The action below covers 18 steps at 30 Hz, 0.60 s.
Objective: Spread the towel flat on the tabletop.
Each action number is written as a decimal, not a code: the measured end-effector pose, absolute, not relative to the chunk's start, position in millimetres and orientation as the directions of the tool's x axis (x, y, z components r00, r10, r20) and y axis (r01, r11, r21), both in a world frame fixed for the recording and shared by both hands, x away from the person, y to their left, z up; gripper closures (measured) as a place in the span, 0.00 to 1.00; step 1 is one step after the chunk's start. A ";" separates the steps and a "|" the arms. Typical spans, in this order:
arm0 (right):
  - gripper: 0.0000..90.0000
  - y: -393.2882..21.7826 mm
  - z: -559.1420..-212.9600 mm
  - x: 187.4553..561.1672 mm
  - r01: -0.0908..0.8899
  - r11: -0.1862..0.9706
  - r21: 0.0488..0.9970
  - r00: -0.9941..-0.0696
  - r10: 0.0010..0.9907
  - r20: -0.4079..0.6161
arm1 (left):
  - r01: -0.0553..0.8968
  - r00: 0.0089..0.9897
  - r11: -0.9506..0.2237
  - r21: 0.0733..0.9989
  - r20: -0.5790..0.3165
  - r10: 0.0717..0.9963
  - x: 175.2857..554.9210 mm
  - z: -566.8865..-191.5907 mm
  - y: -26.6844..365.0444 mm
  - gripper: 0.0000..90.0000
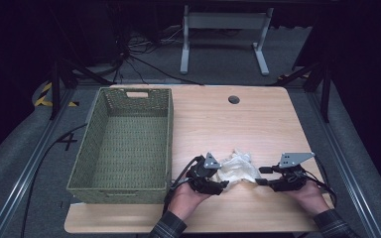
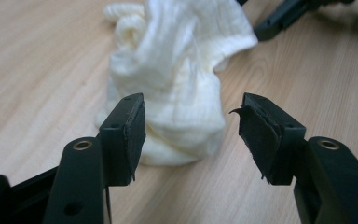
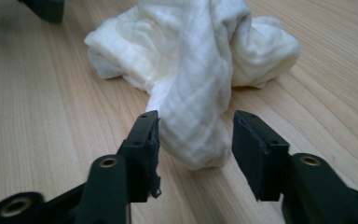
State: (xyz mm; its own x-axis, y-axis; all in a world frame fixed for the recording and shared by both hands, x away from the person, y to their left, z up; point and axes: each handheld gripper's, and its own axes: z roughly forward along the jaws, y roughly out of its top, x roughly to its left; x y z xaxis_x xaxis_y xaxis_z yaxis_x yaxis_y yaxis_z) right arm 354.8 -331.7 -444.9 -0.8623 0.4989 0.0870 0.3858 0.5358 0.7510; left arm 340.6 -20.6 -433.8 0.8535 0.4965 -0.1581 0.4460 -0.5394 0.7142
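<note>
Cloth (image 3: 200, 70) lies between both grippers' spread fingers: left gripper (image 2: 191, 135) touches nothing (pads apart), right gripper (image 3: 196, 140) brackets a fold.

A light wooden tabletop (image 1: 258, 119) with rounded corners stands on a grey carpeted floor (image 1: 10, 163) in a dim room. A round cable hole (image 1: 233, 99) sits near its far edge. Beyond it stands a white metal table frame (image 1: 223, 29), with black cables (image 1: 139, 54) tangled on the floor beside it. Yellow and black hazard tape (image 1: 43, 94) marks the floor at left. The far background lies in darkness.
</note>
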 end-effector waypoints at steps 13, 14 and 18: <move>0.93 -323.1 -440.7 352.8 0.359 0.593 0.721 -0.882 0.467 0.055 | 0.423 0.870 -0.607 0.673 -0.114 0.479 342.8 -444.7 -31.1 0.90; 0.93 -324.5 -439.3 352.0 0.359 0.591 0.722 -0.880 0.473 0.051 | 0.425 0.870 -0.596 0.681 -0.124 0.478 343.5 -442.7 -29.5 0.93; 0.94 -331.4 -432.4 349.3 0.351 0.577 0.737 -0.876 0.480 0.041 | 0.417 0.871 -0.564 0.713 -0.135 0.472 343.4 -432.2 -25.3 0.95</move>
State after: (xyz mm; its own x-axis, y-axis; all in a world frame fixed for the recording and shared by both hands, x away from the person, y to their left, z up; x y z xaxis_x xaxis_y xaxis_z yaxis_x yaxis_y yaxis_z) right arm 349.3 -331.4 -432.4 -0.8765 0.4797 0.0414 0.3507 0.5772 0.7374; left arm 343.4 -25.3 -432.2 0.8709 0.4724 -0.1355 0.4169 -0.5640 0.7128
